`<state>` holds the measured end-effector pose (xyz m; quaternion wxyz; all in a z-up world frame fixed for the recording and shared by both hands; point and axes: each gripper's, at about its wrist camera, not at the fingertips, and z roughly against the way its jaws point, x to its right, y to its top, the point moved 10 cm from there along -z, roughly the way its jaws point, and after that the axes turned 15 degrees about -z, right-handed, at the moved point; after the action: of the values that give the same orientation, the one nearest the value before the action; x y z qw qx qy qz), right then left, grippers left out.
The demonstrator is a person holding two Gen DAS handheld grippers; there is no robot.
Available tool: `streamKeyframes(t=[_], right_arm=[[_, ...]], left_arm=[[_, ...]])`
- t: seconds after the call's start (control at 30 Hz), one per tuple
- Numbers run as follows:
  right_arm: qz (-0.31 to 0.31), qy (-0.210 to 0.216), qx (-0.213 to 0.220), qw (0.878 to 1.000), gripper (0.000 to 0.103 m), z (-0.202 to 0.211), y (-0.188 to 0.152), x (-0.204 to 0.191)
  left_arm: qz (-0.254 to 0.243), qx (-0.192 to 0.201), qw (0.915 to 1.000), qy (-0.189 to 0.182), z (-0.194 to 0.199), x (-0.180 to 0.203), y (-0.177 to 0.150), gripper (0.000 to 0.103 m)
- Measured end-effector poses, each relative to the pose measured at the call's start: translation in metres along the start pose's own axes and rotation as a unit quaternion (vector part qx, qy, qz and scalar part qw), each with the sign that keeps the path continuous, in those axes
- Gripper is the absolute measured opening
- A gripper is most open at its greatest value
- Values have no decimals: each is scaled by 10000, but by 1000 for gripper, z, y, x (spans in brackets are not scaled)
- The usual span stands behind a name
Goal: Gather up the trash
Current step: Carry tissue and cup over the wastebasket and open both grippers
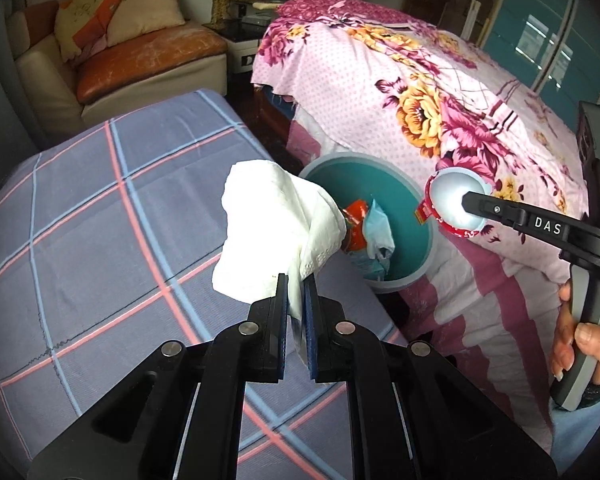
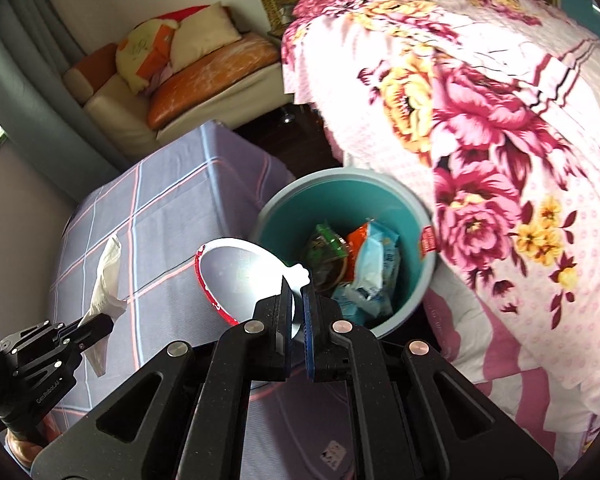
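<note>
Your left claw [image 1: 296, 280] is clamped on a crumpled white paper tissue [image 1: 276, 232], pinched at its lower edge so the bulk flares up and away from the jaws. That is a hold fit for carrying, not for placing. The tissue hangs over the edge of the surface draped in a blue-grey plaid cloth [image 1: 100, 208], with the round teal plastic bin [image 1: 416, 216] just past it at about one o'clock in the left wrist view.

Your right claw [image 2: 297, 286] is pressed together on the white tab of a round foil lid with a red printed rim [image 2: 236, 276]. Gripped by that tab, the lid stands nearly edge-on at eleven o'clock from the fingertips, close beside the bin's near rim. Your hand [image 1: 580, 340] wraps the gripper's grey handle at four o'clock in the left view.

Inside the bin at twelve o'clock lie crumpled snack wrappers in green, orange and pale blue [image 2: 356, 264]. The bin sits low between the surface and the bed under its pink floral bedspread [image 2: 480, 120], likely so both hands can drop into it. Neither piece is over the opening yet.
</note>
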<state>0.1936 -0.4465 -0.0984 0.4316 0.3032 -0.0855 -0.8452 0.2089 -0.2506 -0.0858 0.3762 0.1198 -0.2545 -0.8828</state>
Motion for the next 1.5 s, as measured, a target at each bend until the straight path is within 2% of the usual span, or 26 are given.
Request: streamKeyframes(t=[0.4, 0.97, 1.03, 1.07, 1.1, 1.17, 1.3, 1.5], right_arm=[[-246, -130, 72, 9996, 5, -3, 32, 38], [-207, -427, 3, 9989, 5, -20, 54, 47], [-182, -462, 5, 9988, 5, -22, 56, 46], [-177, -472, 4, 9987, 5, -22, 56, 45], [-170, -484, 7, 9987, 5, -23, 57, 45], [-161, -503, 9, 9986, 5, -24, 59, 44], [-134, -521, -13, 9985, 5, -26, 59, 41], [-18, -535, -39, 9986, 5, -28, 56, 30]], left_arm=[[-307, -106, 9990, -309, -39, 43, 40, 8], [-287, -236, 9971, -670, -80, 52, 59, 10], [-256, -239, 9972, -662, -82, 50, 60, 17], [-248, -235, 9972, -660, -82, 49, 60, 28], [-236, -223, 9976, -619, -83, 47, 61, 49], [-213, -134, 9987, -446, -81, 42, 63, 74], [-207, -24, 9992, -348, -74, 36, 65, 86], [-106, 11, 9994, -322, -68, 28, 59, 92]])
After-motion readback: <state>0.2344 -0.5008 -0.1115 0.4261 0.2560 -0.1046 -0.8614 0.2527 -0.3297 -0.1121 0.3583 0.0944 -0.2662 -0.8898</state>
